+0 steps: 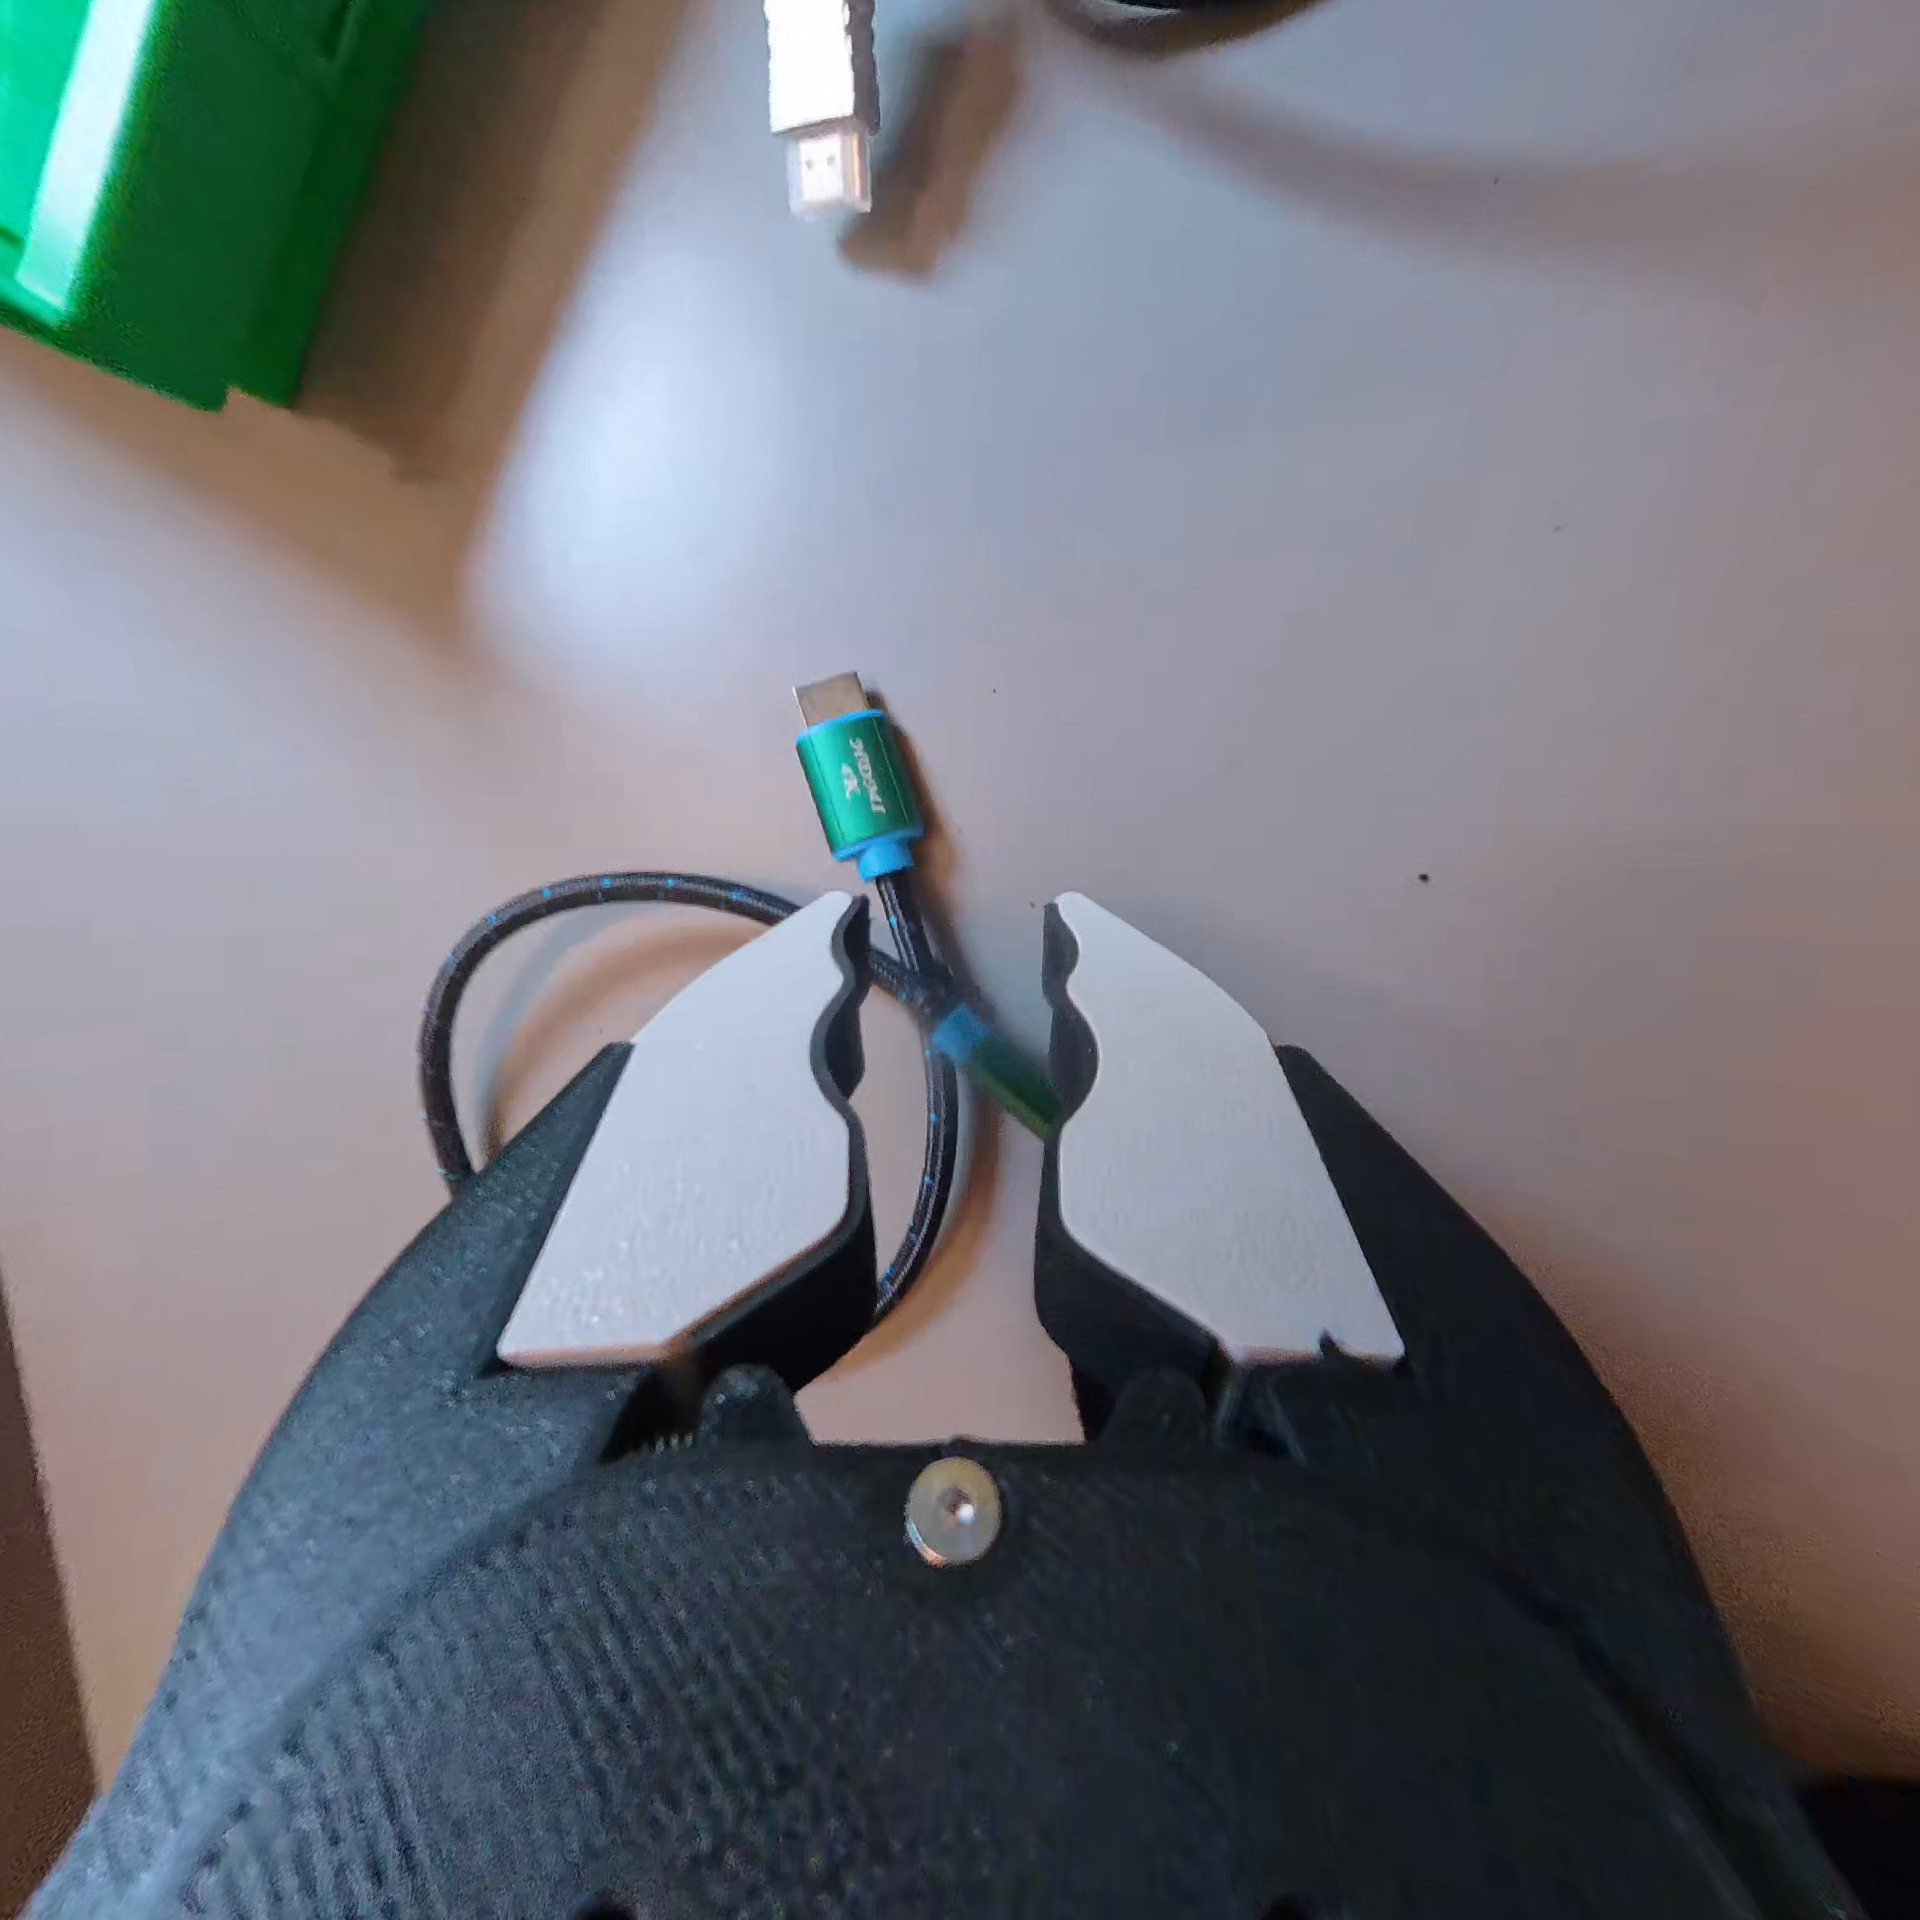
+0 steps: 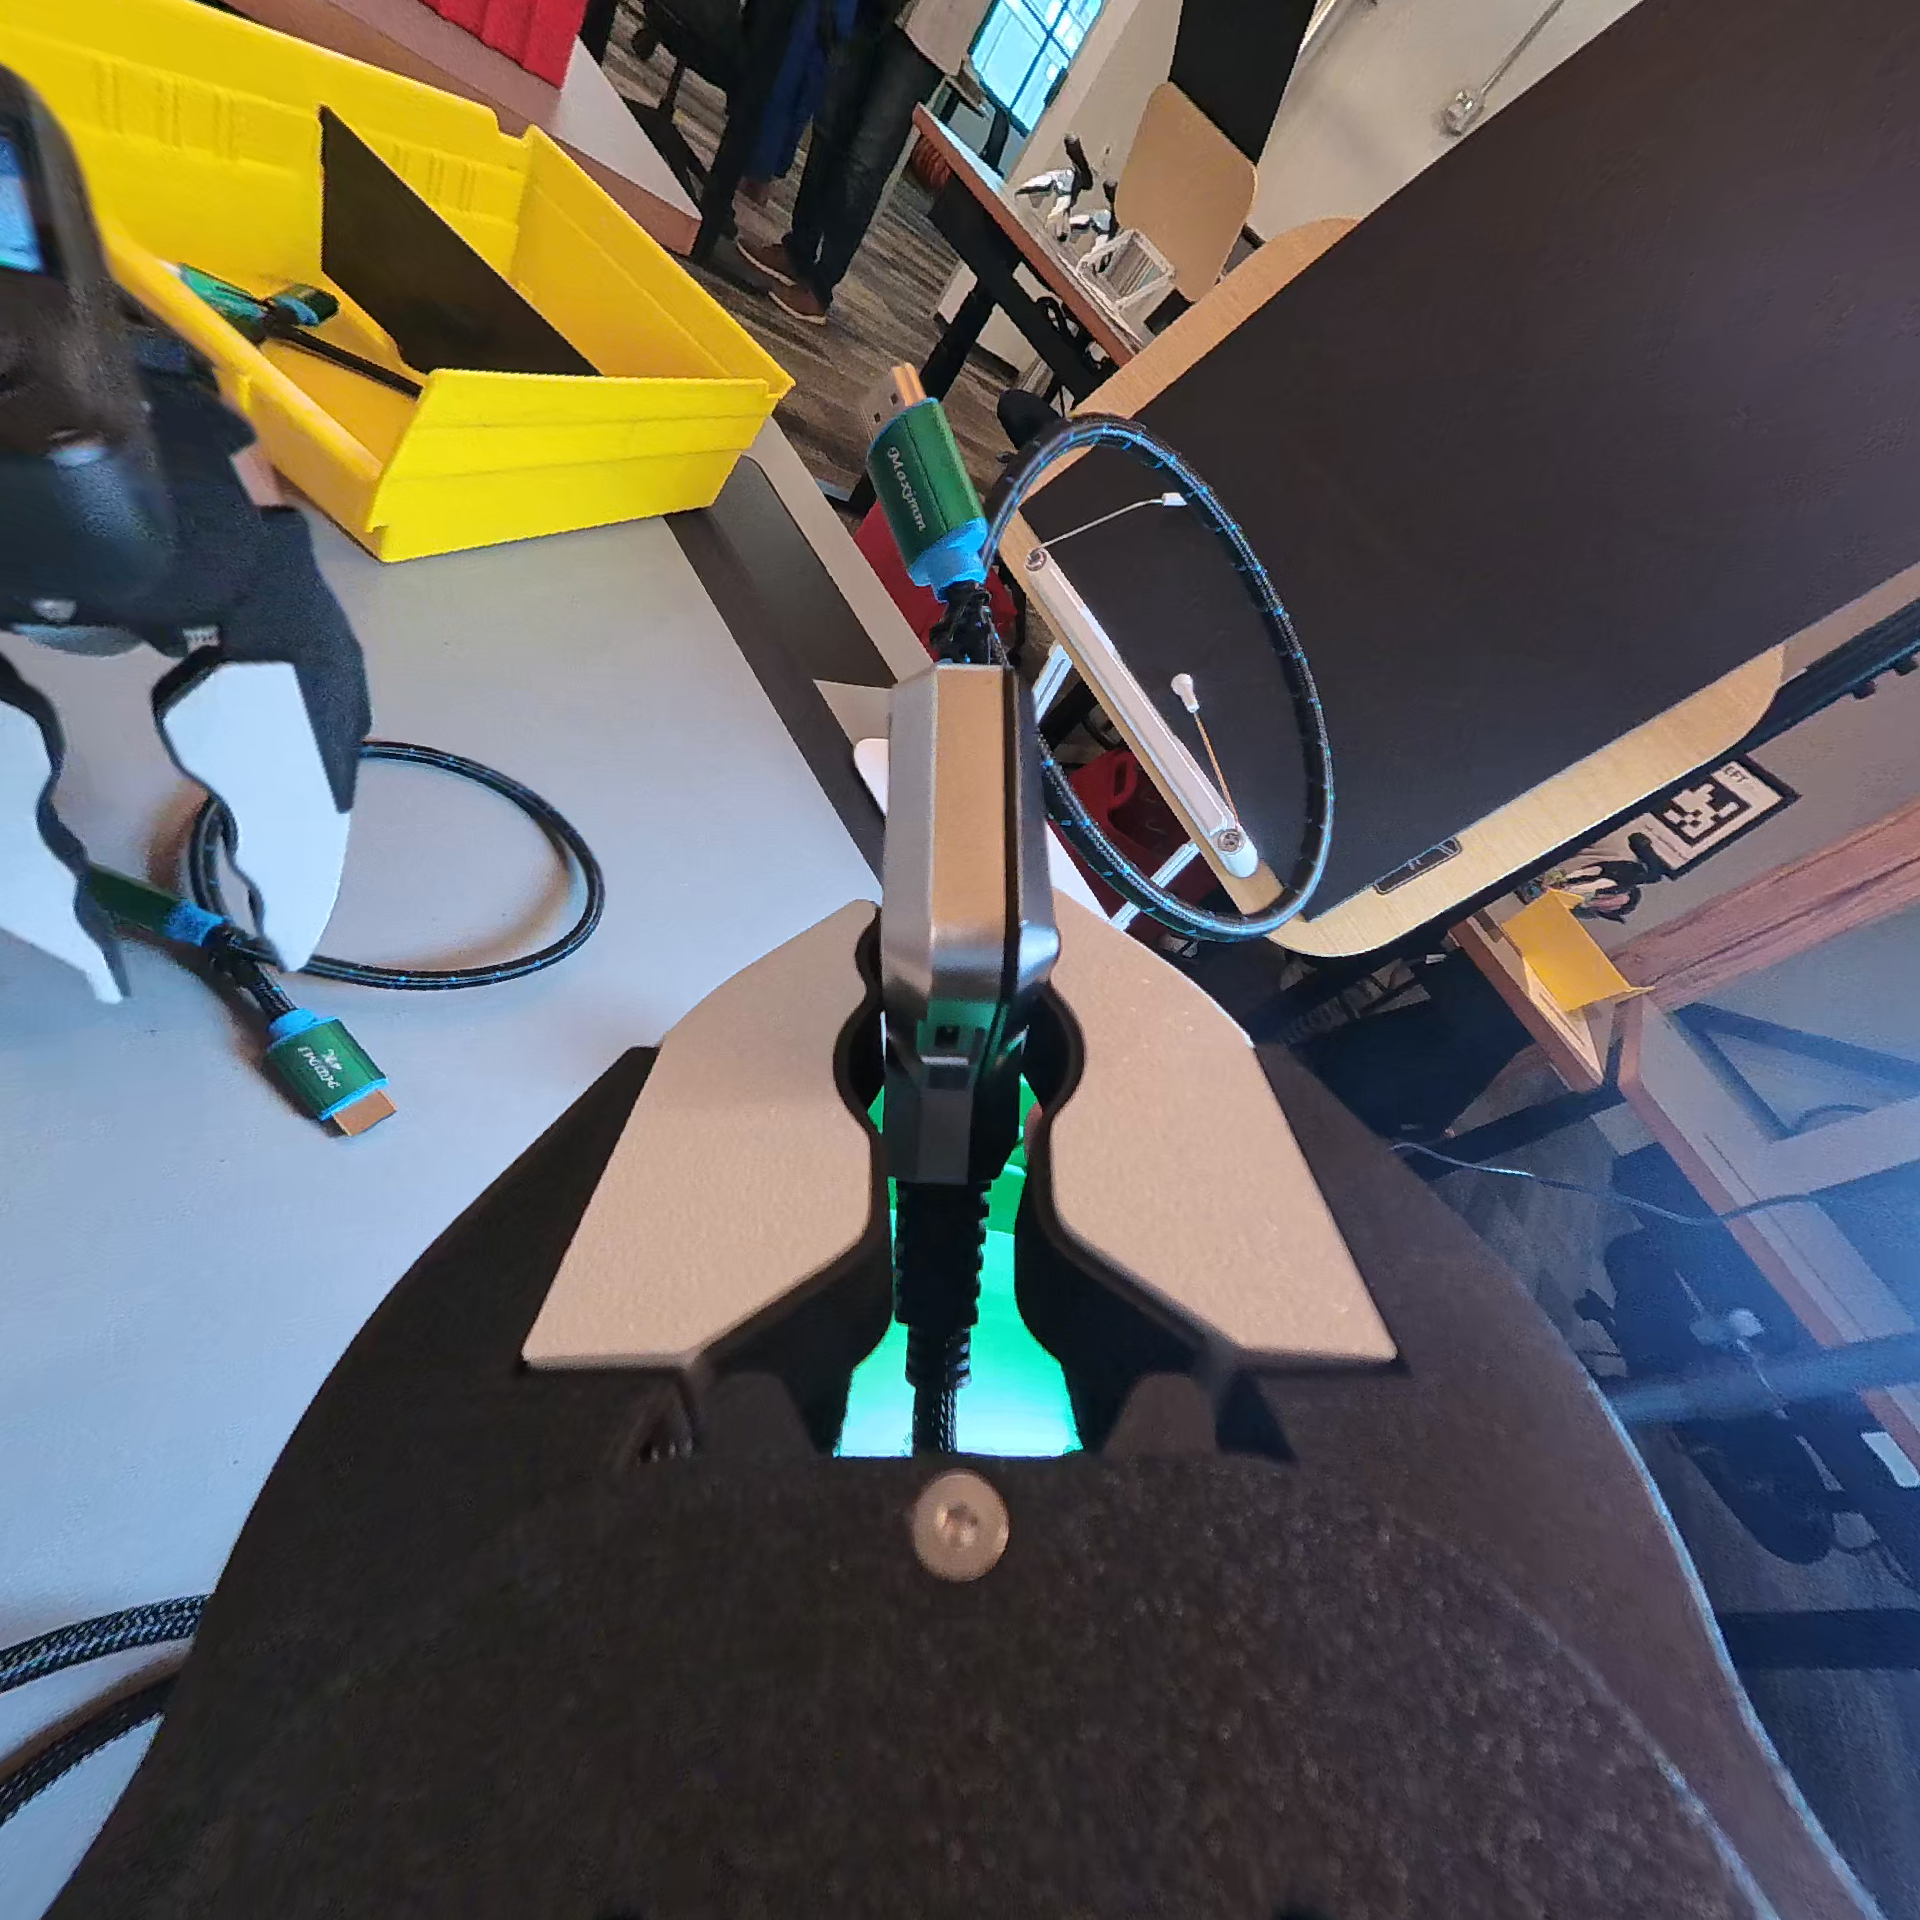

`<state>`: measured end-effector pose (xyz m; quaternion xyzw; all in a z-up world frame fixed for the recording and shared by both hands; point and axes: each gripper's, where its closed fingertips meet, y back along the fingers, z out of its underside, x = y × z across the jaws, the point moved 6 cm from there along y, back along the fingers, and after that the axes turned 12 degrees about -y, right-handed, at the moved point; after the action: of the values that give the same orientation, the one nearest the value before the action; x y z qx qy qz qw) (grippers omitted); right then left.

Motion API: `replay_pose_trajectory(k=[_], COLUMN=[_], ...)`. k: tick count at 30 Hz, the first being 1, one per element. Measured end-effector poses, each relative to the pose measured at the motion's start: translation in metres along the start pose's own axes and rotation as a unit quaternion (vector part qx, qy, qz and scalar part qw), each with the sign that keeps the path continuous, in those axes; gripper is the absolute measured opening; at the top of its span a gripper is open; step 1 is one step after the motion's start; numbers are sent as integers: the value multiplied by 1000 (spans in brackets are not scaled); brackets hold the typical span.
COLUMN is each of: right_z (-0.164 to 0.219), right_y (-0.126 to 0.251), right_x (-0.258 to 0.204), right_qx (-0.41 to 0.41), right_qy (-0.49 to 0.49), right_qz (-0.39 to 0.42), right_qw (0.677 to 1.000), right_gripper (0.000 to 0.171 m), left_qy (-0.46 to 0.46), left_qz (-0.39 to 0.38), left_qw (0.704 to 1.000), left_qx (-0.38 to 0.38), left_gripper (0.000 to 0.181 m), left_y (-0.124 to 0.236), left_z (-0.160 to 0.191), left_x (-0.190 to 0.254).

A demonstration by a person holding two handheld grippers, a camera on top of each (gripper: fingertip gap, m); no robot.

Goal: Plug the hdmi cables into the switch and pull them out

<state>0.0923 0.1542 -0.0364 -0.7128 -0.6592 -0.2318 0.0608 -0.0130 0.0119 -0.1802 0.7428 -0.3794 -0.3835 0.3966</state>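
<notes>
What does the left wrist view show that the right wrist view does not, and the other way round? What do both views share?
Only the left wrist view: a green bin at upper left and a silver connector at top, unplugged.

Only the right wrist view: the right gripper shut on the grey switch, a looped cable ending in a free green plug above the switch, and a yellow bin.

Both: the left gripper, open, over the short braided cable with its green plug on the grey table.
</notes>
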Motion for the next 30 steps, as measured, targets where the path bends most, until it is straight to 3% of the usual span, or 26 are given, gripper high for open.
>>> replay_pose_trajectory(k=[1,6,12,15,22,25,30], right_z=[0,-1,-1,0,-1,-3,-3], right_y=[1,2,0,-2,-6,-4,-9], right_x=[1,1,1,-1,-6,-10,-19], right_qx=[1,3,3,0,5,7,-4], right_qy=[-1,-1,-3,-1,5,34,104], right_qz=[1,2,-1,-2,-9,-11,-4], right_qw=[1000,1000,1000,1000,1000,999,995], right_gripper=[23,23,23,23,23,23,23], left_qy=[-9,-20,61,76,81,132,212], left_qz=[-10,-36,-8,-16,-15,24,40], left_qw=[1000,997,998,997,997,988,953], left_qx=[-8,-58,-23,-14,12,78,213], left_gripper=[31,32,24,10,10,9,9], left_y=[-3,-21,-24,-25,-27,-18,47], left_z=[-1,6,11,17,19,21,36], left_x=[0,-3,-9,-16,-22,-28,-48])
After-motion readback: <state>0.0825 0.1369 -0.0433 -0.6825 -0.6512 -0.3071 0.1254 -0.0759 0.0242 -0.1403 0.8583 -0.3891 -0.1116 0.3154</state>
